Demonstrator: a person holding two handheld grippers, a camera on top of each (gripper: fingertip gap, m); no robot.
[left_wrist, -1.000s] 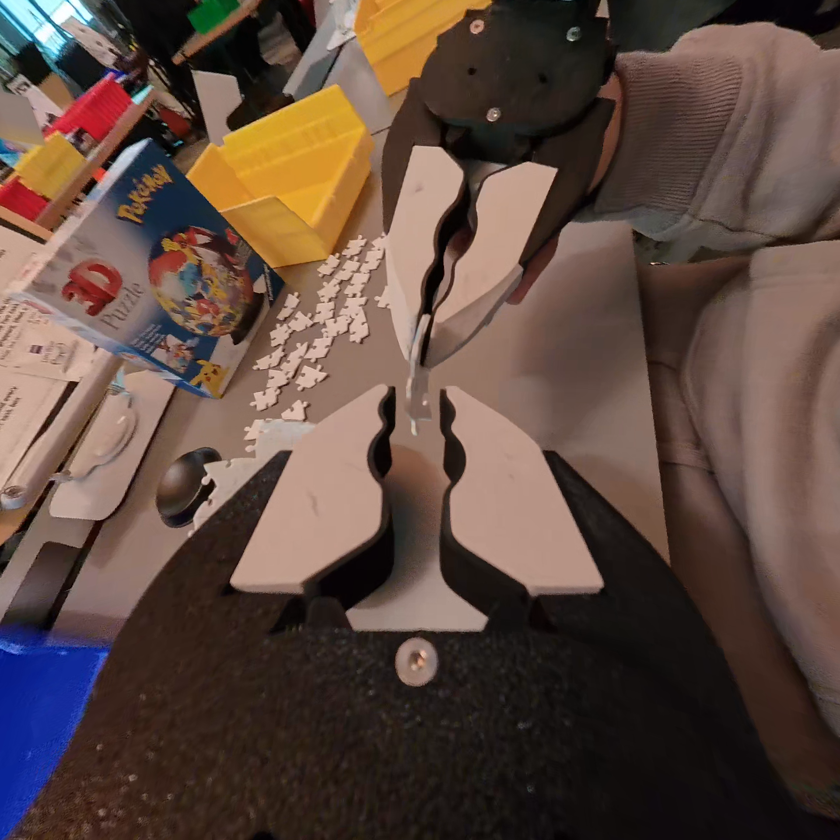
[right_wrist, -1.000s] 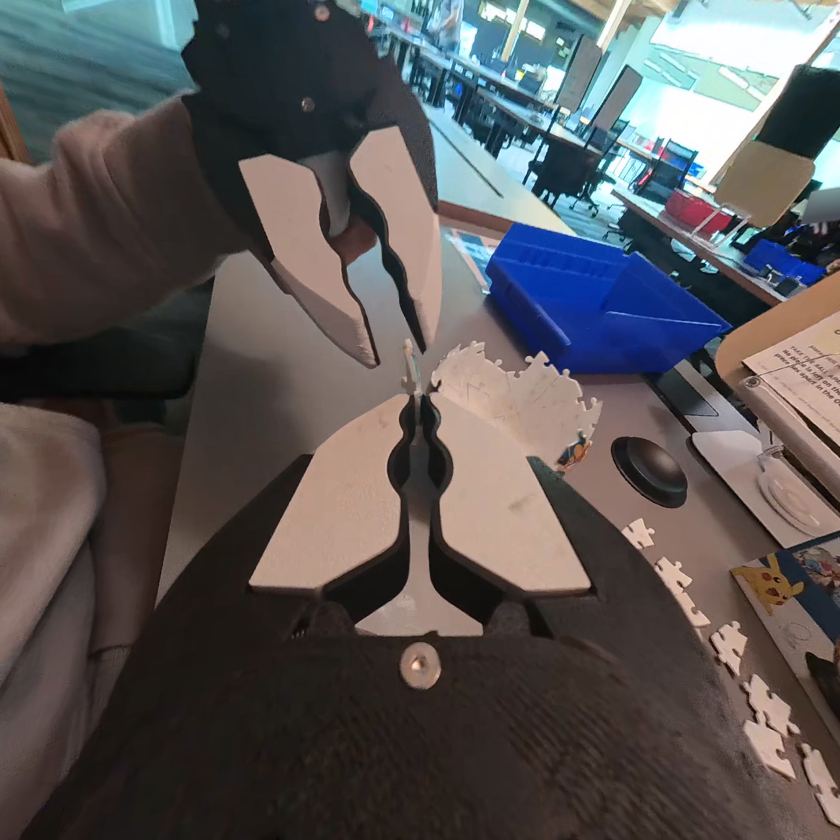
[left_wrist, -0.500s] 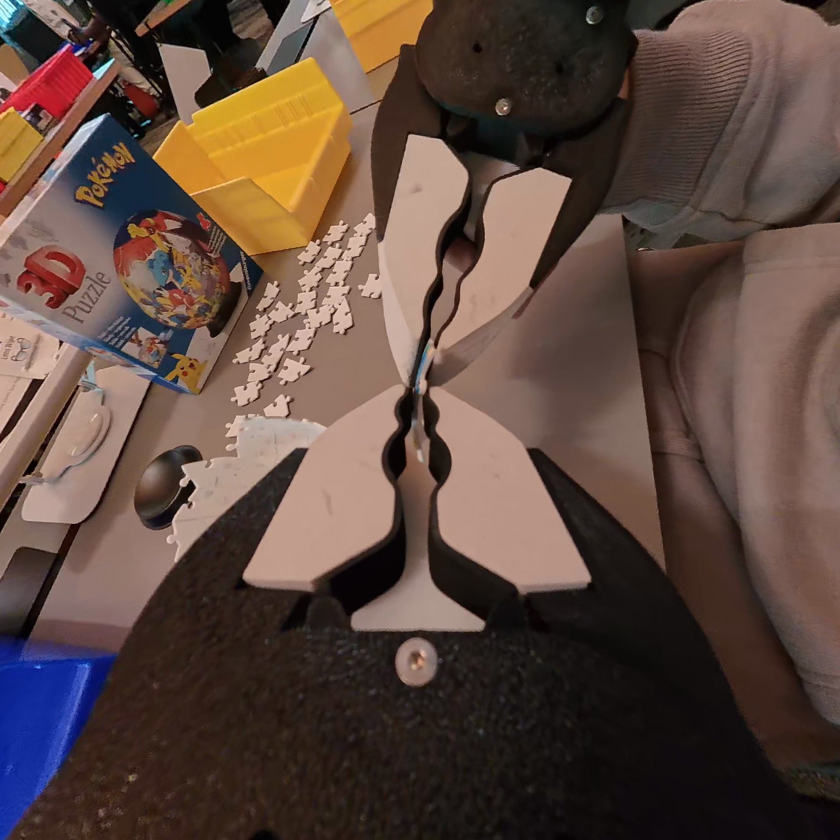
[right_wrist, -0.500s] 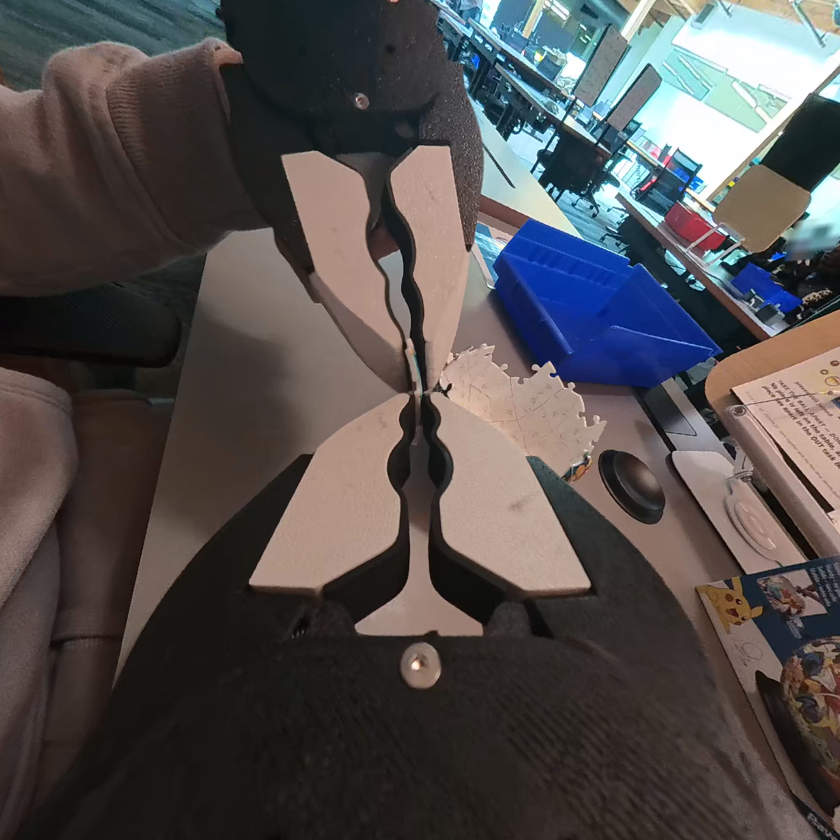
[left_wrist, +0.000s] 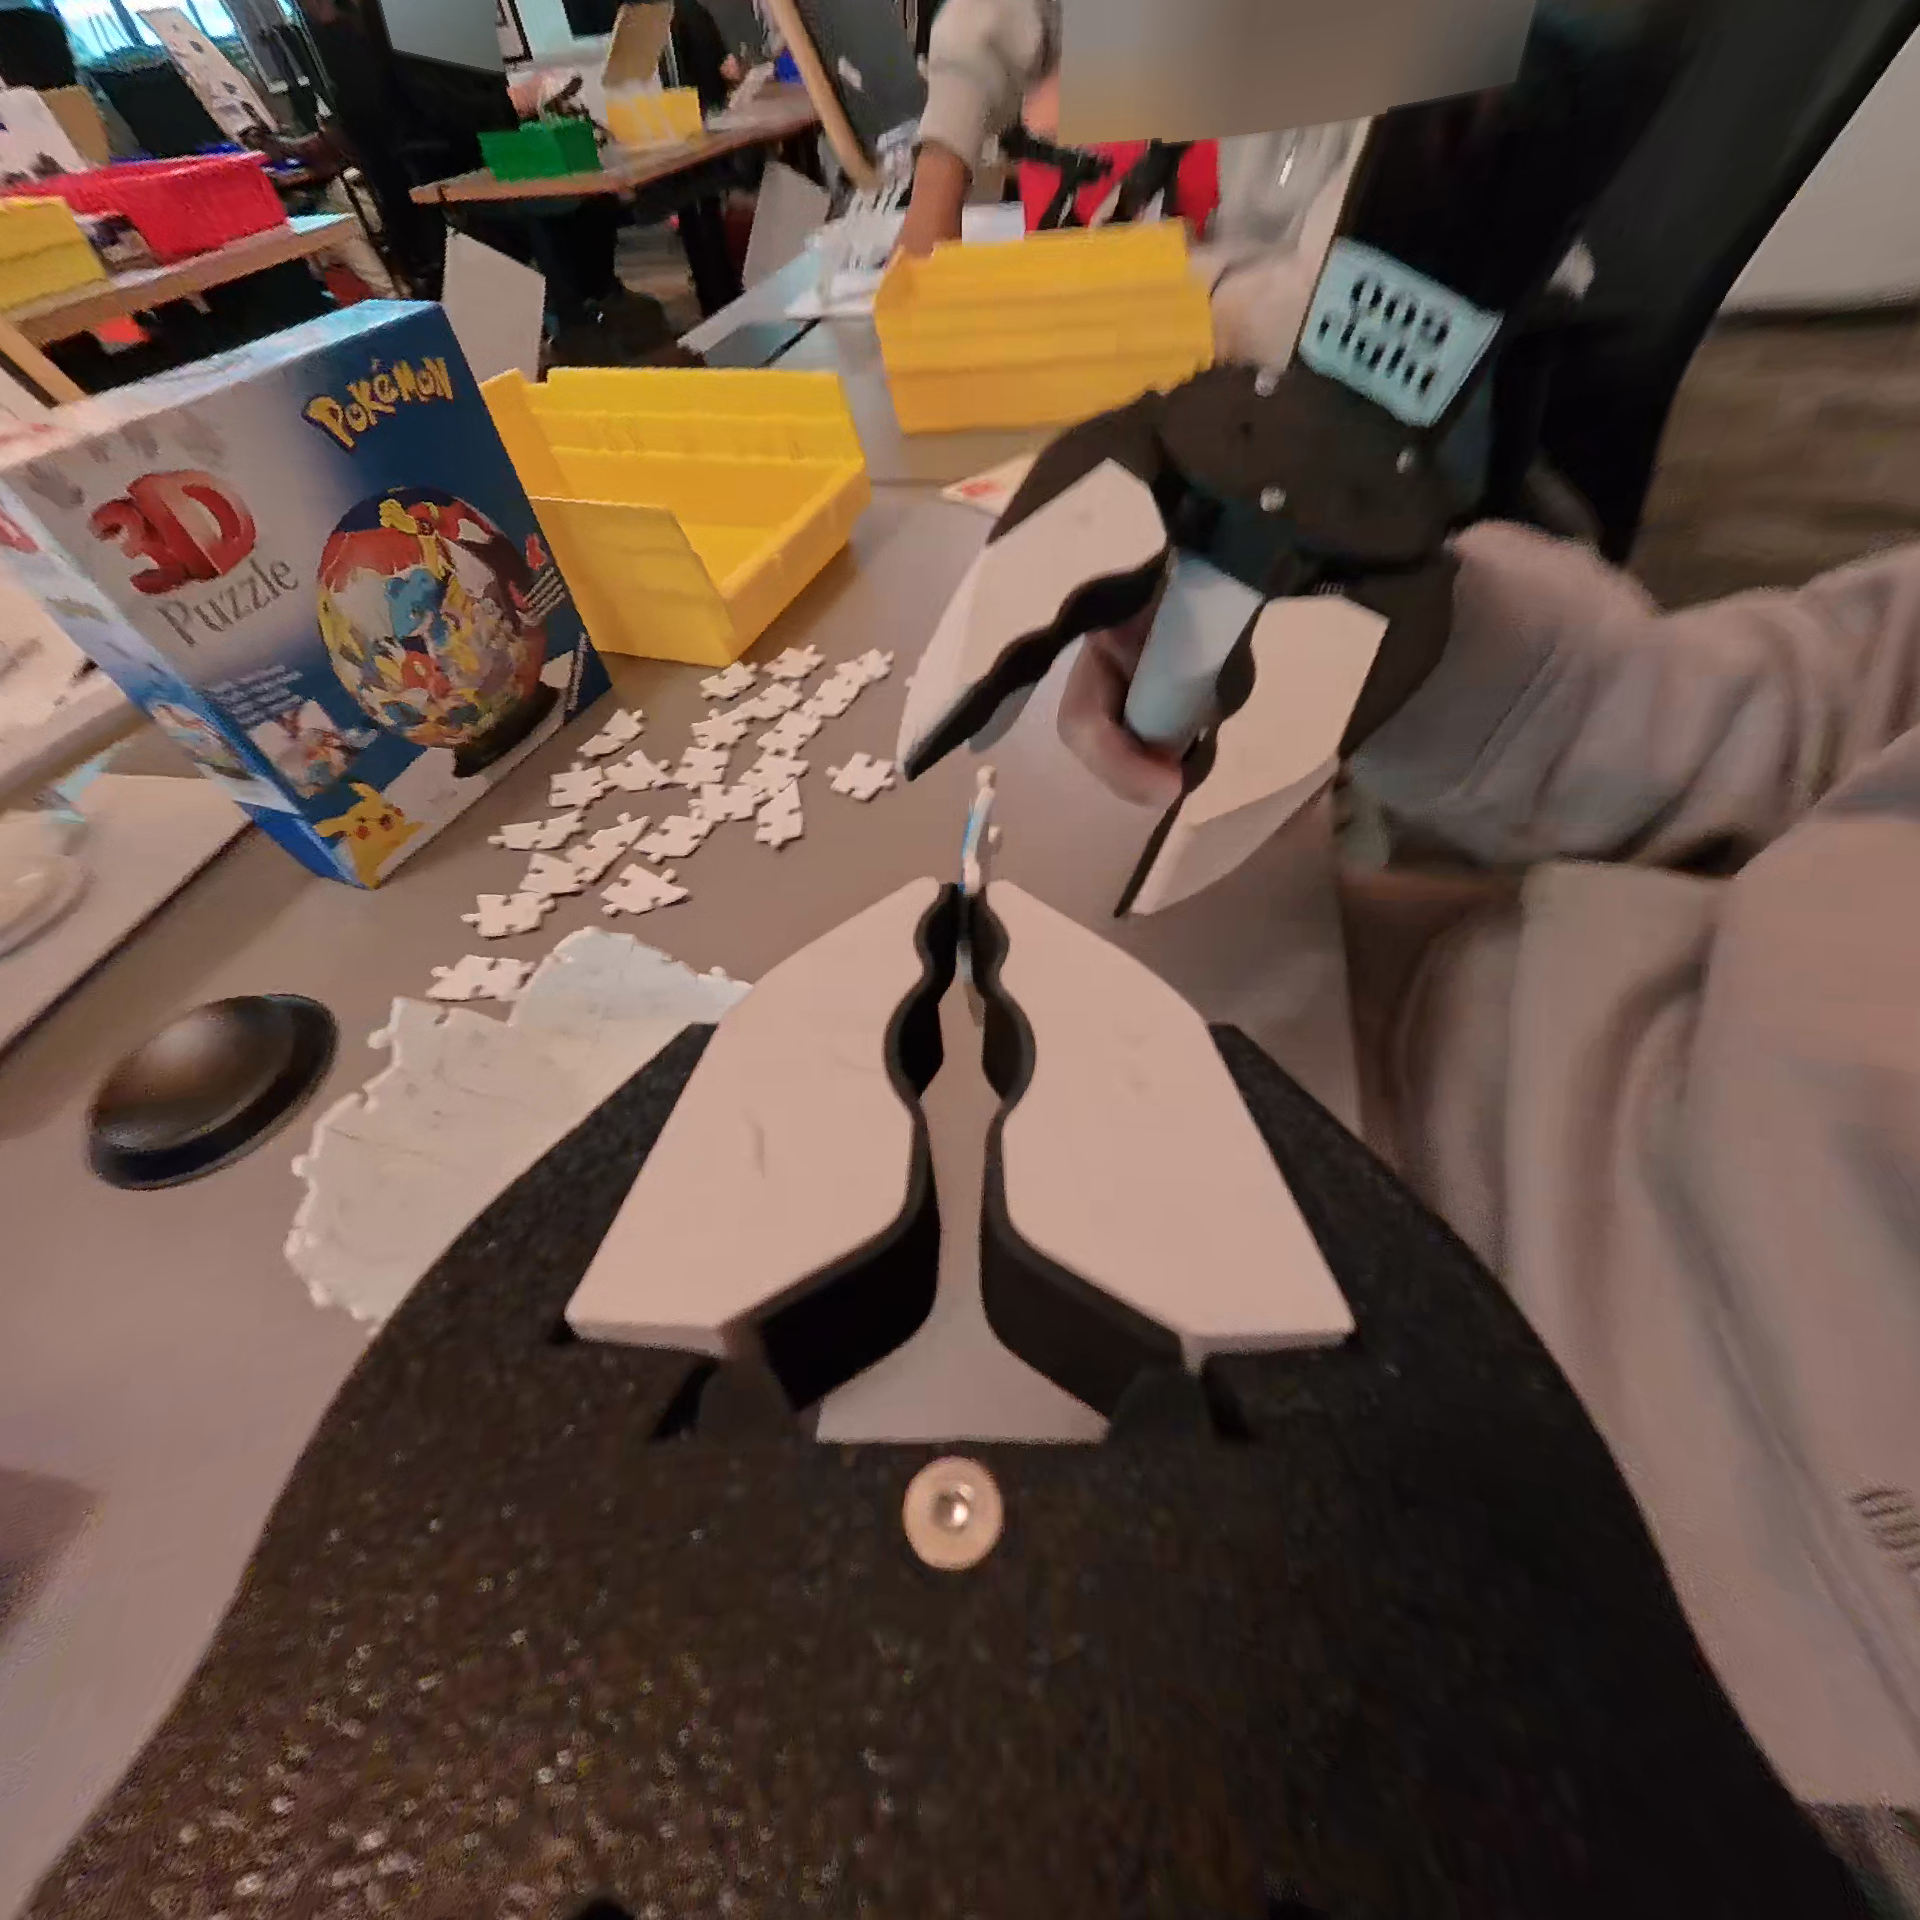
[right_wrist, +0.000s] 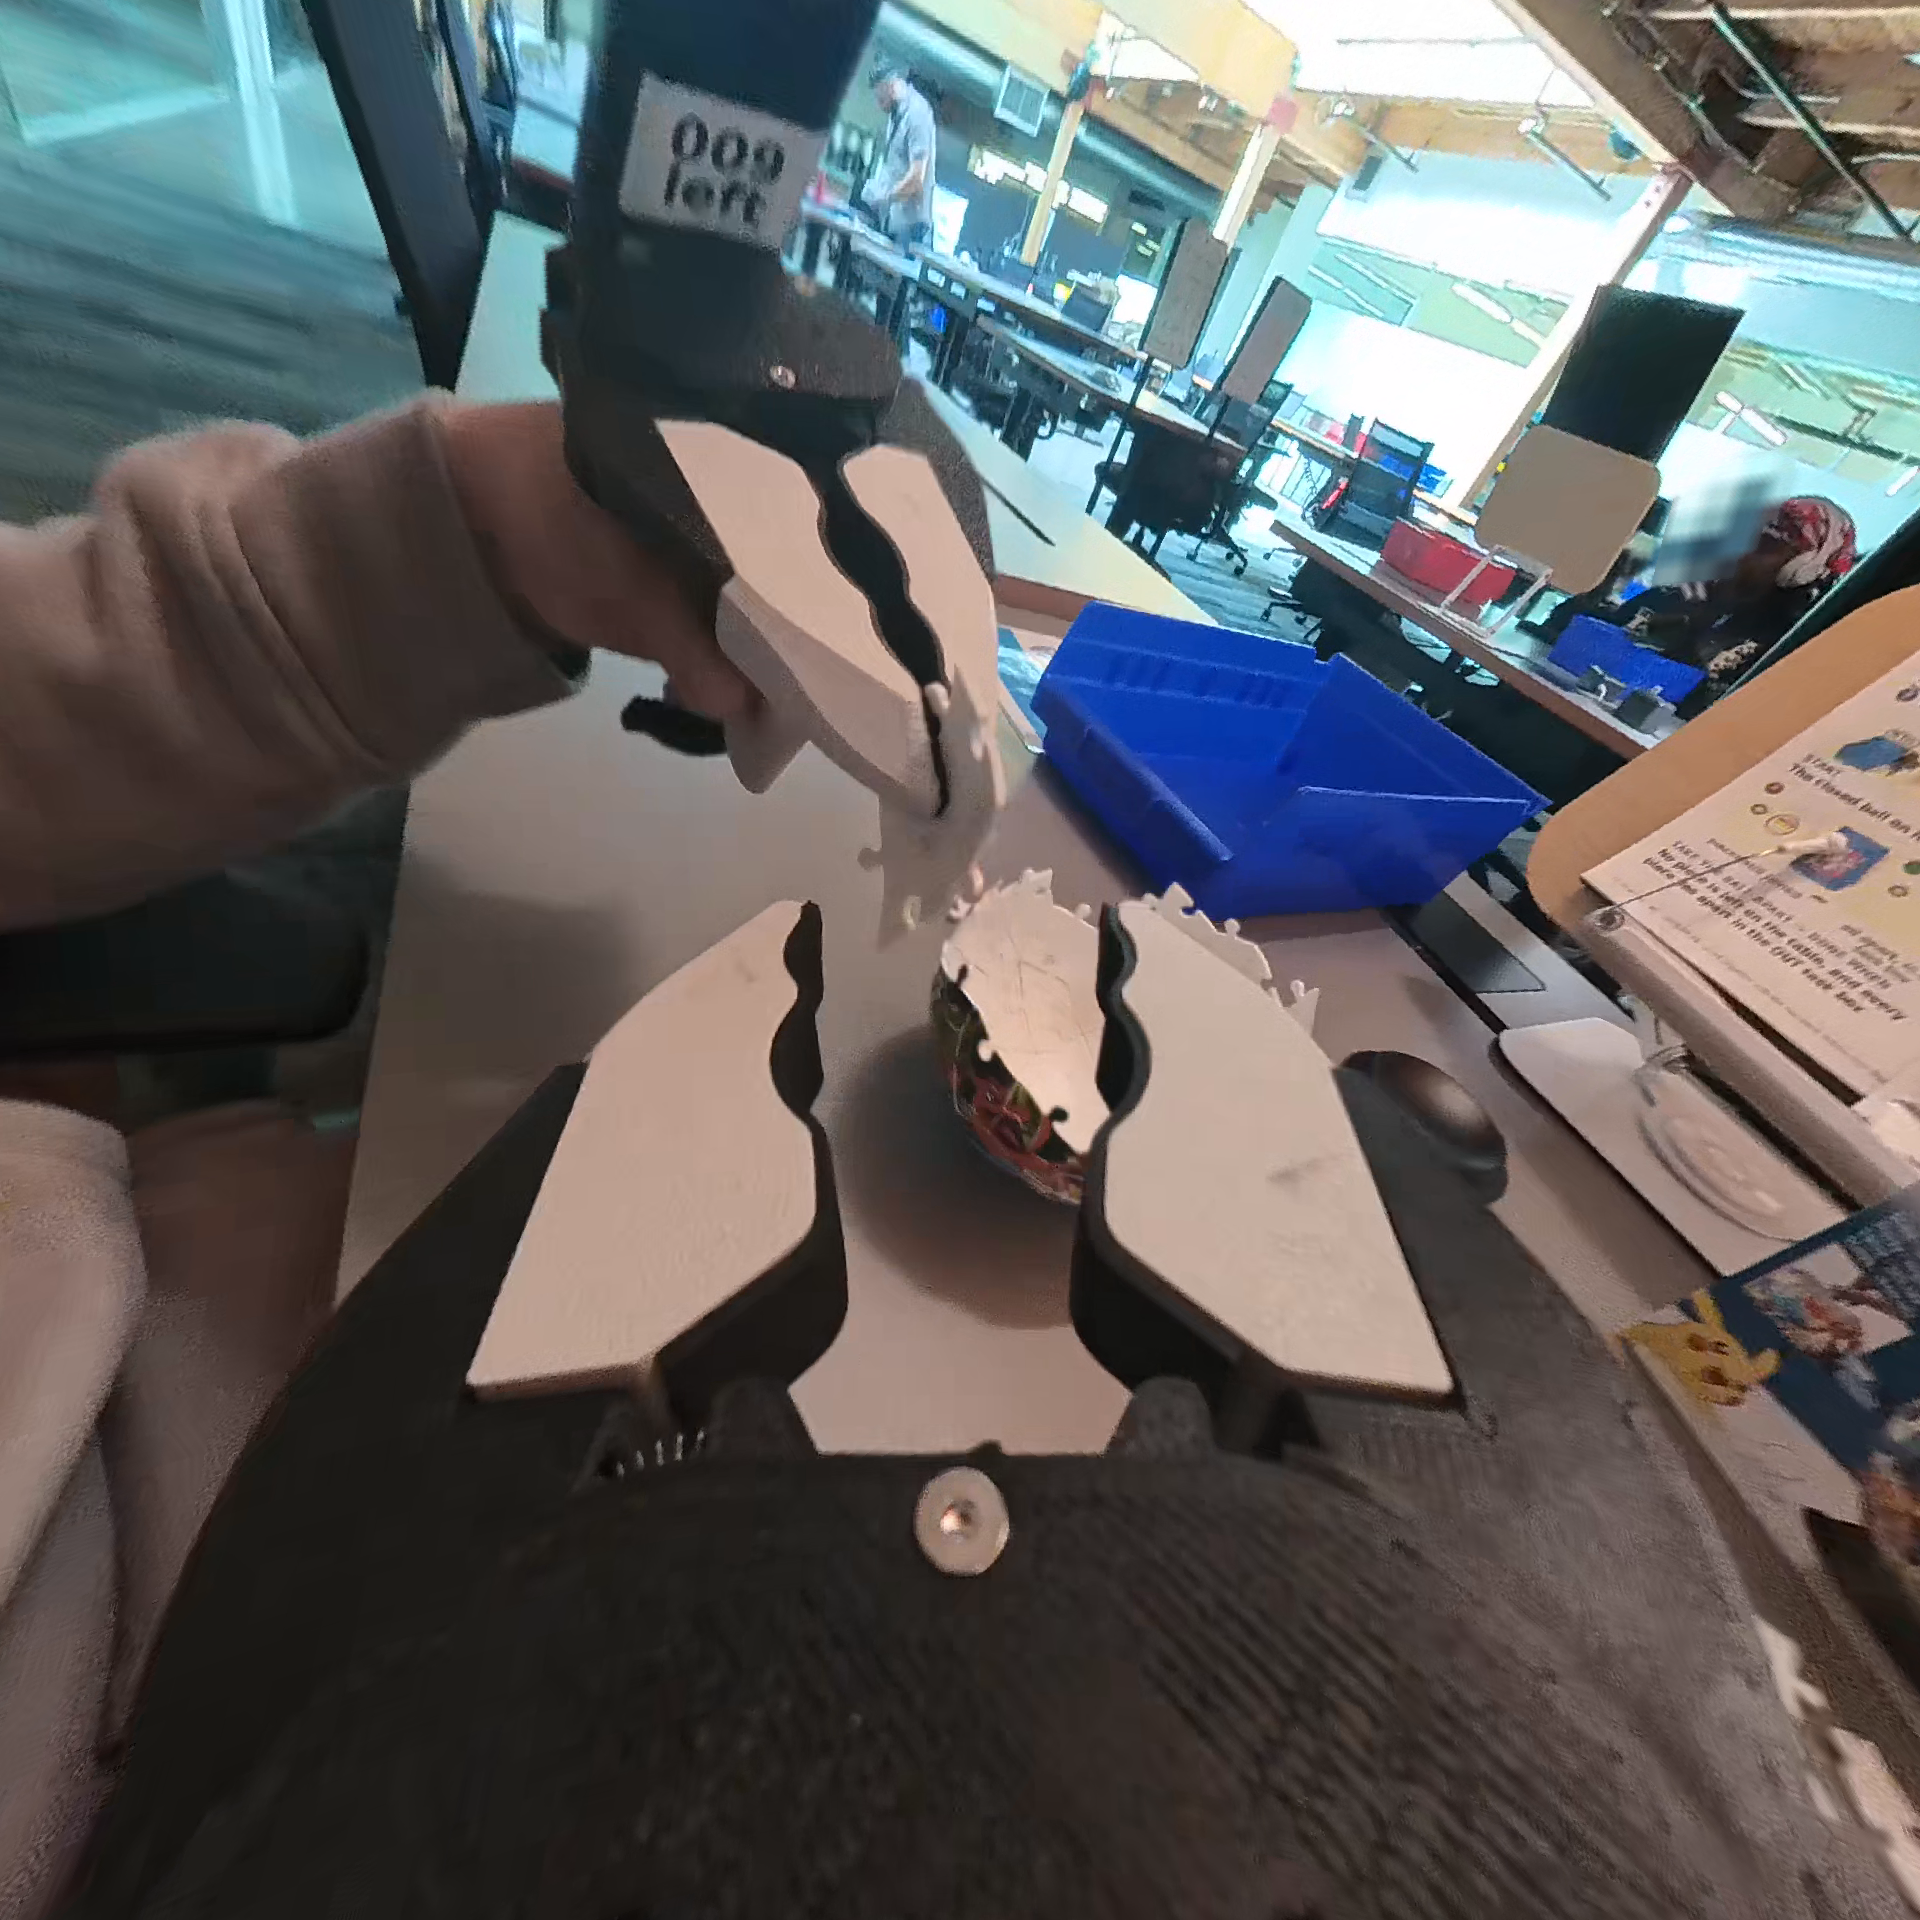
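My left gripper (left_wrist: 966, 896) is shut on a small white puzzle piece (left_wrist: 977, 821) that stands edge-on above its tips. In the right wrist view the left gripper (right_wrist: 940, 800) hangs tilted downward with the piece (right_wrist: 920, 868) in its tips, just above a half-built puzzle ball shell (right_wrist: 1023, 1039). My right gripper (right_wrist: 956, 920) is open and empty, its jaws wide on either side of the shell. In the left wrist view the right gripper (left_wrist: 1018, 836) is open, close behind the piece and apart from it. The shell (left_wrist: 468, 1091) lies on the grey table (left_wrist: 187, 1351).
Several loose white pieces (left_wrist: 707, 790) lie by a puzzle box (left_wrist: 312, 582) and a yellow bin (left_wrist: 707, 520); another yellow bin (left_wrist: 1039, 322) stands behind. A black round stand (left_wrist: 208, 1081) sits left of the shell. A blue bin (right_wrist: 1247, 769) stands beyond. Left and right tips are no more than a few centimetres apart. The shell (left_wrist: 468, 1091) is about equally far from each gripper, around 15 cm.
The right gripper held the piece; the left gripper closed on it. The right gripper has opened and drawn back, and the piece is in the left gripper.
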